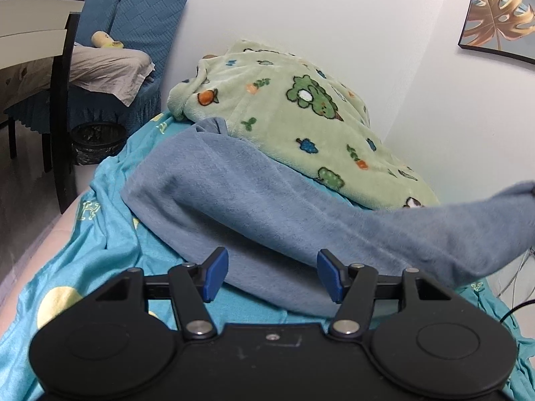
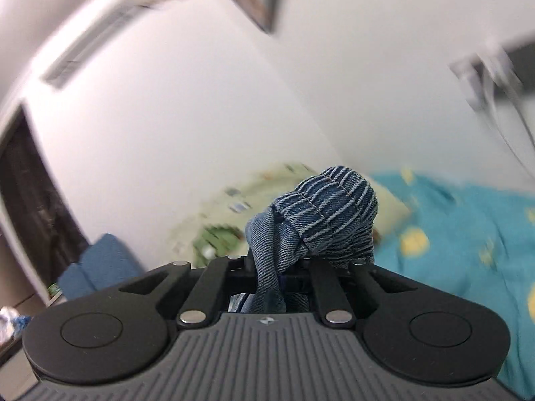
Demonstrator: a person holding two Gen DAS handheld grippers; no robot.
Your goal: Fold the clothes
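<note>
A blue-grey knit garment (image 1: 254, 200) lies spread on the turquoise bed sheet (image 1: 110, 227). One part of it is lifted off to the right (image 1: 485, 224). My left gripper (image 1: 273, 275) is open and empty, its blue pads just above the garment's near edge. My right gripper (image 2: 294, 267) is shut on the garment's ribbed cuff (image 2: 331, 214), which bunches up over the hidden fingertips and is held up in the air. The right wrist view is blurred by motion.
A green cartoon-print fleece blanket (image 1: 291, 113) is heaped against the white wall behind the garment. Blue covered chairs (image 1: 140, 26), a dark table leg (image 1: 60, 100) and a black bin (image 1: 97, 140) stand left of the bed. Cables (image 1: 515, 304) hang at the right.
</note>
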